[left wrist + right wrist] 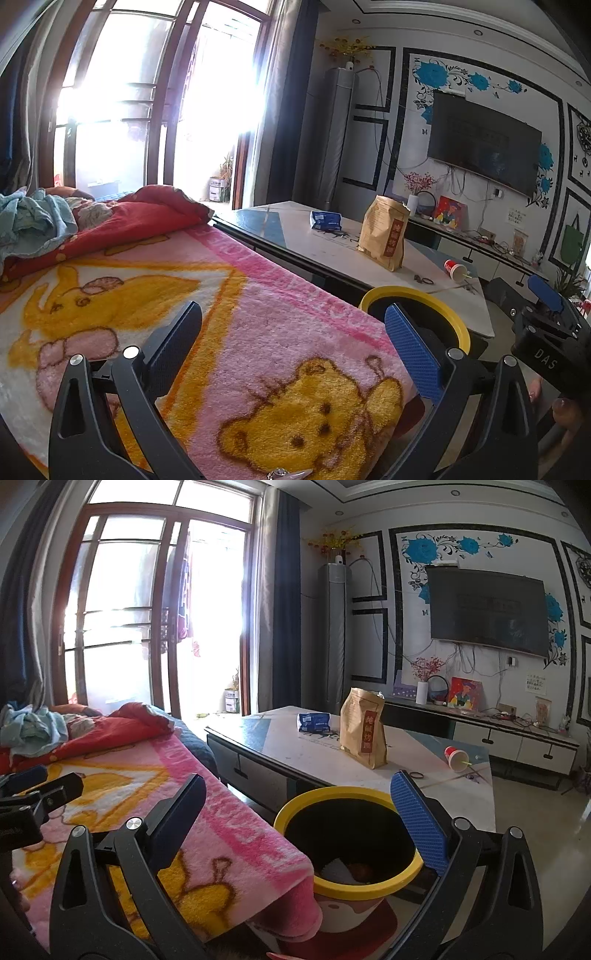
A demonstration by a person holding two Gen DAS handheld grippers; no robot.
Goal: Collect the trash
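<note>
Right wrist view: right gripper (295, 805) fingers spread, empty, above yellow-rimmed trash bin (347, 853).
Left gripper (291, 339): fingers spread, empty.
Next target: tipped paper cup (456, 757) on worktop (325, 764); grip its wall gently, since it would likely crush.

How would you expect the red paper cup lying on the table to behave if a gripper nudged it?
The red paper cup lies on its side on the table, so it would probably roll. It looks light, thin-walled and likely to crush.

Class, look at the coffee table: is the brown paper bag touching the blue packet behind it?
Apart. In the right wrist view, bare tabletop shows between the brown paper bag and the blue packet; the left wrist view shows the same gap.
</note>
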